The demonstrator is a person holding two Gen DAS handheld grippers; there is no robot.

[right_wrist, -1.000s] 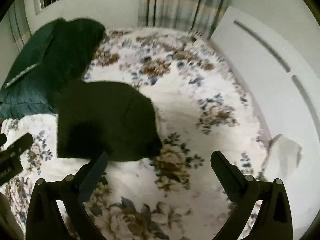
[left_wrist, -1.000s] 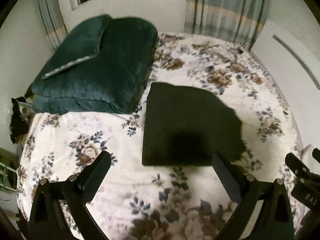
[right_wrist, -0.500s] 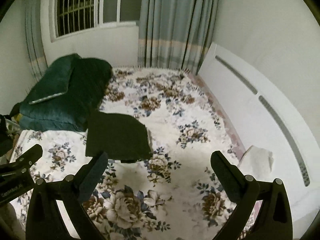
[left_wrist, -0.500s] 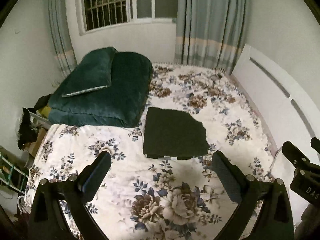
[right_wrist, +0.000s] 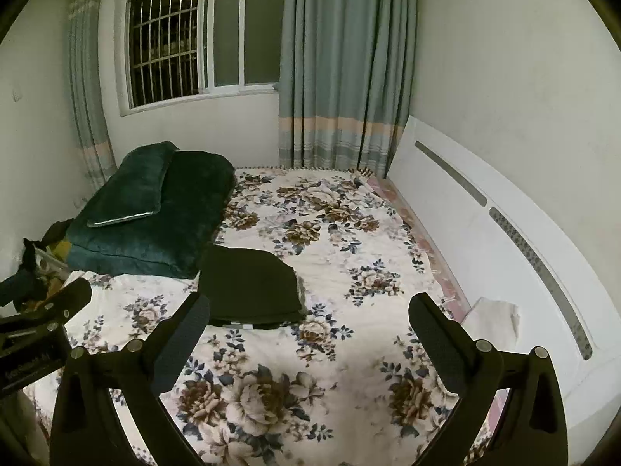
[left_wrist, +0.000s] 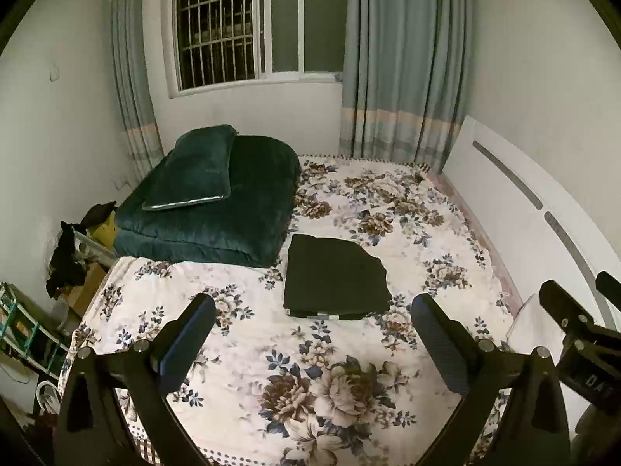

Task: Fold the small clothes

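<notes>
Left claw (left_wrist: 312, 343): jaws spread wide, nothing between them; held well above the near end of the bed.
Right claw (right_wrist: 308, 343): jaws also spread wide and empty; its body shows at the right edge of the left wrist view, beside the left one.
Bed (left_wrist: 434, 240): floral sheet, bare in the near half.
Garment (left_wrist: 333, 275): dark, folded into a compact rectangle, lying flat mid-bed, just right of the green quilt; a pale striped edge shows along its near side.
White cloth (right_wrist: 493, 312): small, at the right edge of the bed by the white panel; untouched.
Quilt (left_wrist: 217, 213): dark green, folded, far left of the bed, with a pillow (left_wrist: 194, 171) on top.
Window (left_wrist: 240, 23): barred, far wall, with curtains on both sides.
Change: one second ago both cameras were low, the garment filling the view just ahead of the fingers; now both have pulled up and back, so the whole room shows.
Garment since then: same place, same shape.
Meaning: probably this garment's fold is finished and released.
Next: likely another piece, perhaps the white cloth.
</notes>
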